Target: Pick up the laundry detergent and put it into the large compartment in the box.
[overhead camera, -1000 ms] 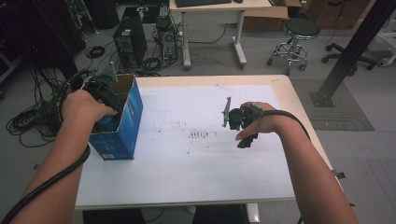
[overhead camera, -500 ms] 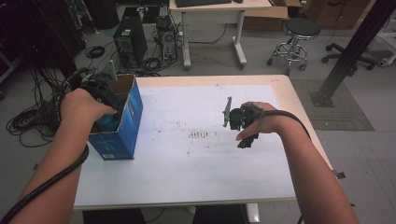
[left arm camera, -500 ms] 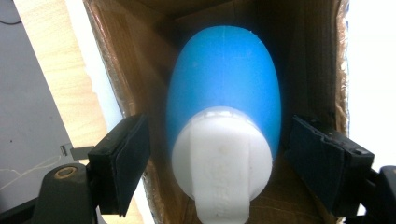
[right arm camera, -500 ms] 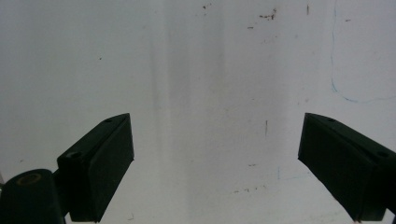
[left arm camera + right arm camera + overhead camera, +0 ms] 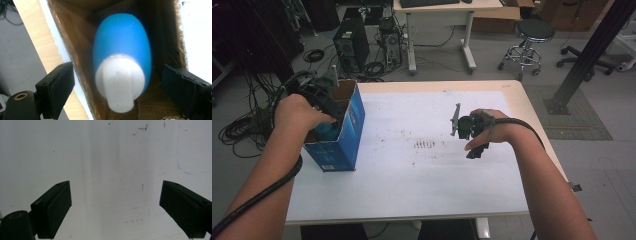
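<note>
- I am at the letting-go step, by my reading: my left gripper (image 5: pixel 329 102) reaches into the open top of the blue cardboard box (image 5: pixel 347 130) at the table's left side, and its jaws have just been opening — the pads now stand clear on both sides of the thing.
- That thing is a blue egg-shaped plastic bottle with a white cap (image 5: pixel 122 57). It lies down inside the box, cap end toward me, between my spread jaws but no longer pressed by them.
- My right gripper (image 5: pixel 115 202) hangs over the bare white table top (image 5: pixel 412 175), jaws wide apart and holding nothing; in the high view it sits well to the right of the box.
- The next move, as I judge it, calls for drawing the left gripper straight back up out of the box without catching a jaw on its brown inner walls.
- Room inside is tight — one jaw stands just outside the near wall, the other close by the far one, so any sideways drift could tip the box.
- The box stands near the table's left edge, while the middle of the table offers open room.
</note>
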